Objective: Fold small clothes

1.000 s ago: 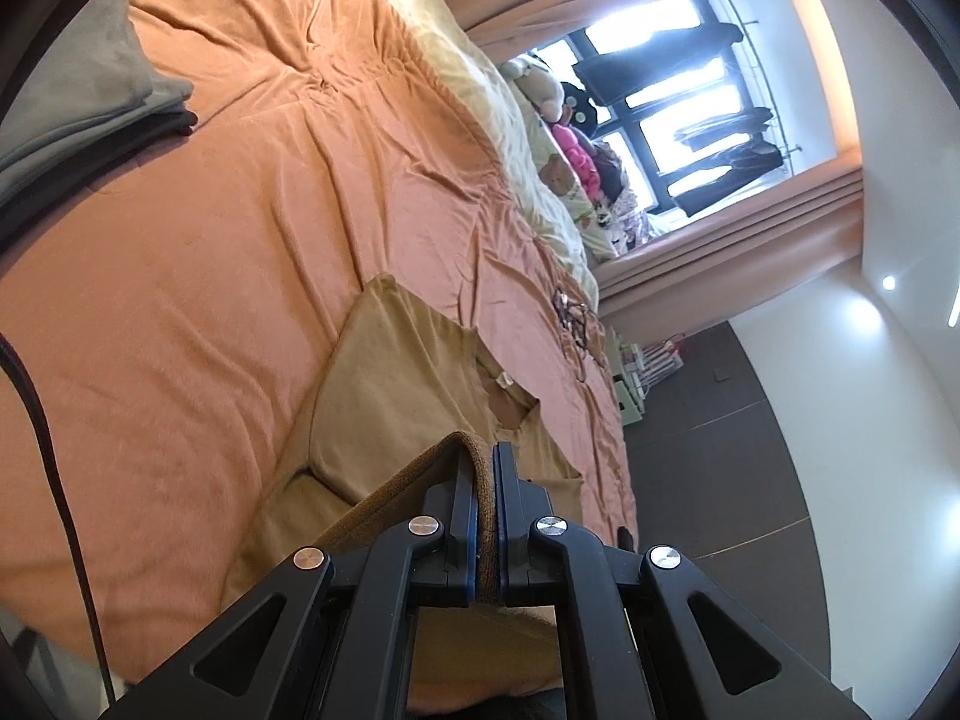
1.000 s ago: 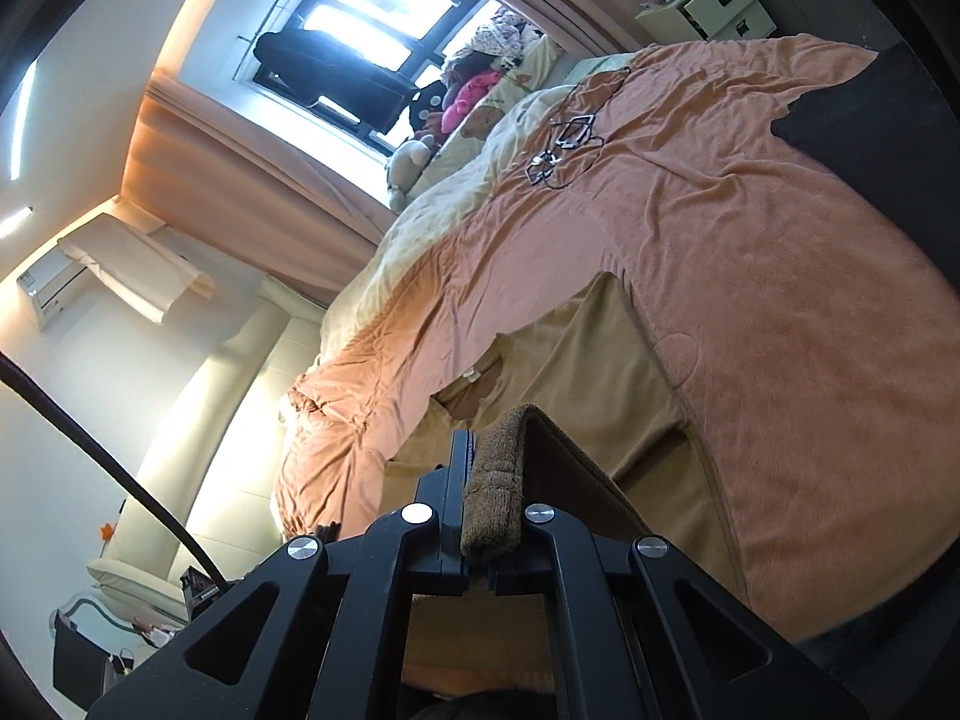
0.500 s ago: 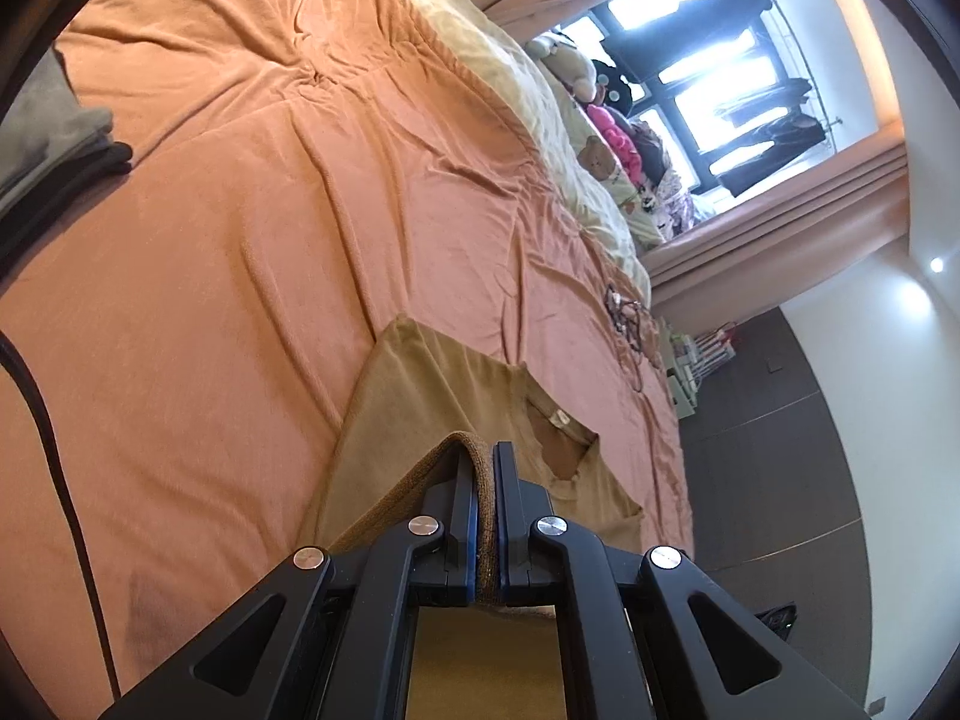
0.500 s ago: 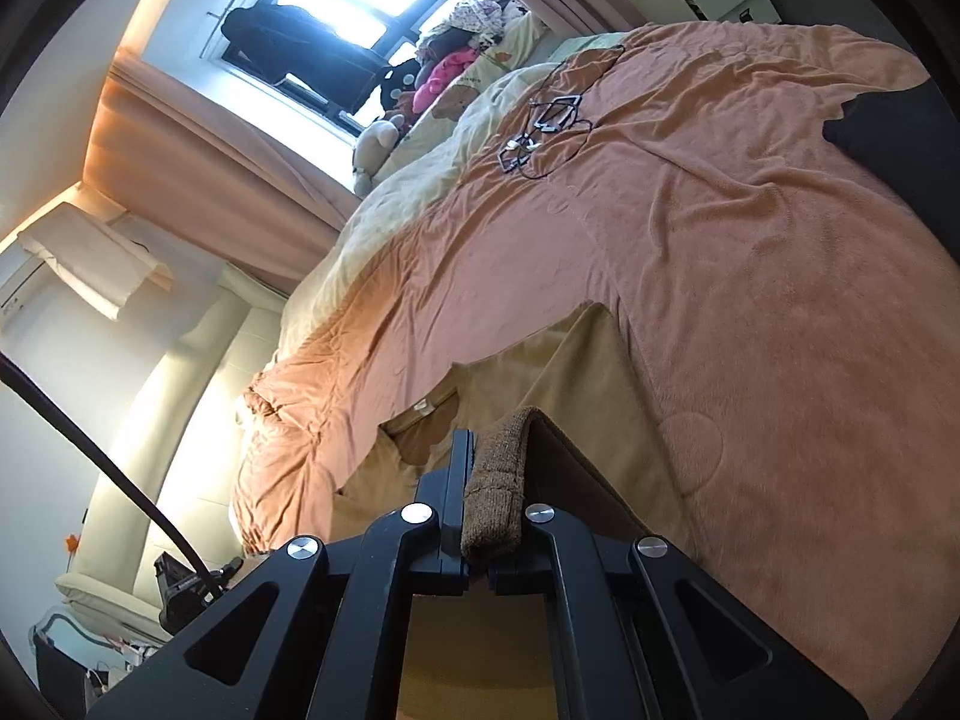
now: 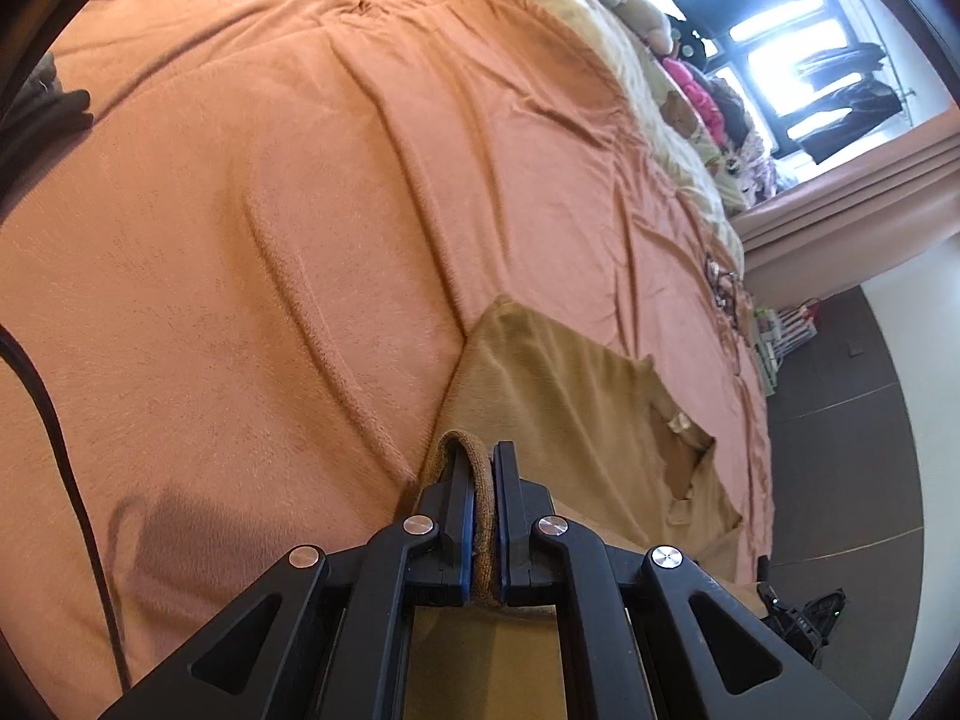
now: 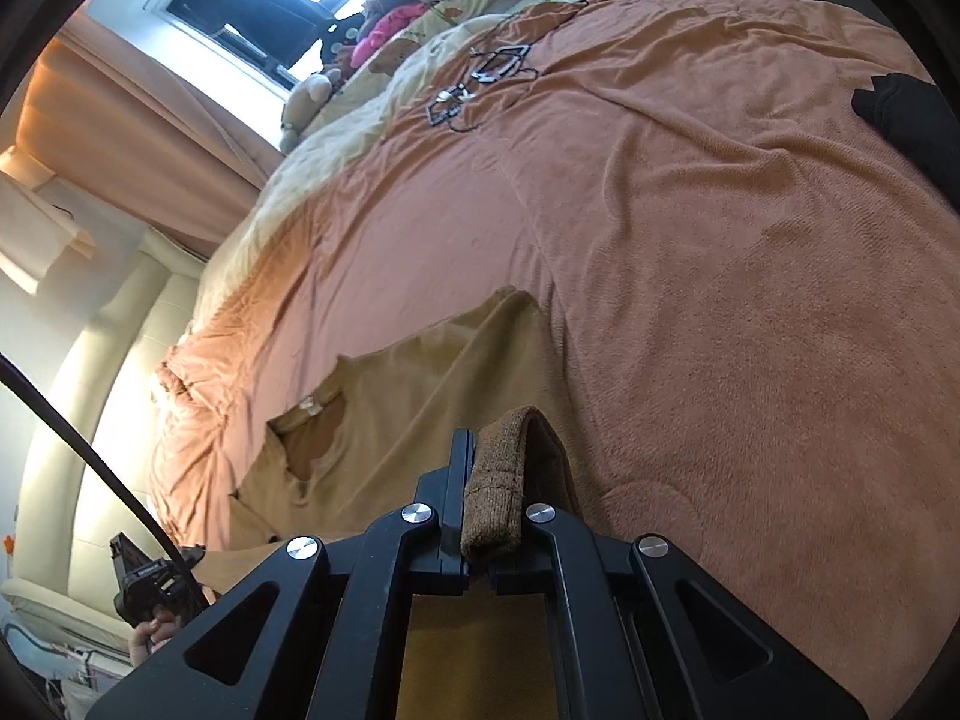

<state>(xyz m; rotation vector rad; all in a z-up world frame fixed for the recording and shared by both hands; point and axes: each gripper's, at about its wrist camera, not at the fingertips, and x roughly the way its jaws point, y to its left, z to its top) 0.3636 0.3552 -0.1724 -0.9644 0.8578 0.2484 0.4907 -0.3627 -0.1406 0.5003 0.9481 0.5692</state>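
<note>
**Both tools clamped on the ribbed hem of a tan top over the bed**

Left wrist view: the left tool (image 5: 483,480) was closed on the brown ribbed hem (image 5: 477,468) of a tan top (image 5: 558,396), though its jaws were just beginning to part; the knit band looped over the left finger and ran down between the blue pads. The top lay spread on the orange bedspread (image 5: 270,210), reaching from the tool toward 1 o'clock, with its neckline and a small label (image 5: 678,423) at 2 o'clock. A stack of dark folded clothes (image 5: 42,114) sat at 10 o'clock, well apart. Plush toys (image 5: 690,72) lined the window side at 1 o'clock.

Right wrist view: the right tool (image 6: 489,480) was fully closed on the same hem (image 6: 501,480), which stood up between the fingers. The top (image 6: 420,384) stretched toward 10 o'clock, neckline at 9 o'clock. Eyeglasses and a cord (image 6: 480,75) lay on the bedspread at 12 o'clock, and a black garment (image 6: 906,114) lay at 2 o'clock. The other tool showed at 8 o'clock.
</note>
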